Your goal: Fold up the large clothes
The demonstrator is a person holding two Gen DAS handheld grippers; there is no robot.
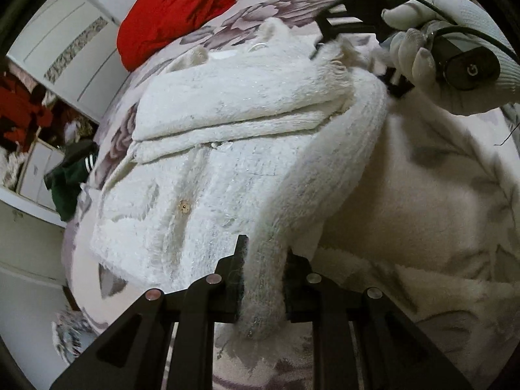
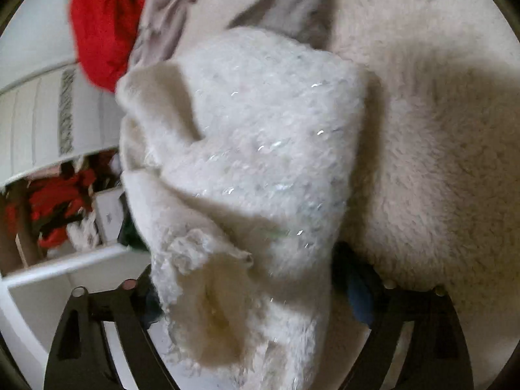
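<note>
A fluffy white cardigan [image 1: 208,149] with sequins and a small gold button lies partly folded on a floral bedspread [image 1: 438,195]. One sleeve is laid across its chest. My left gripper [image 1: 264,269] is shut on the cuff end of the other sleeve [image 1: 325,178], which stretches up to the shoulder. My right gripper [image 1: 354,52], held by a gloved hand, is shut on the cardigan's shoulder area at the top right. In the right wrist view the white cardigan [image 2: 260,169] bunches between the fingers of the right gripper [image 2: 250,295] and fills the middle.
A red garment [image 1: 182,9] is heaped on the bed beyond the cardigan; it also shows in the right wrist view [image 2: 100,22]. A dark green garment [image 1: 70,182] hangs off the bed's left edge. White cabinets [image 1: 65,48] and clutter stand to the left.
</note>
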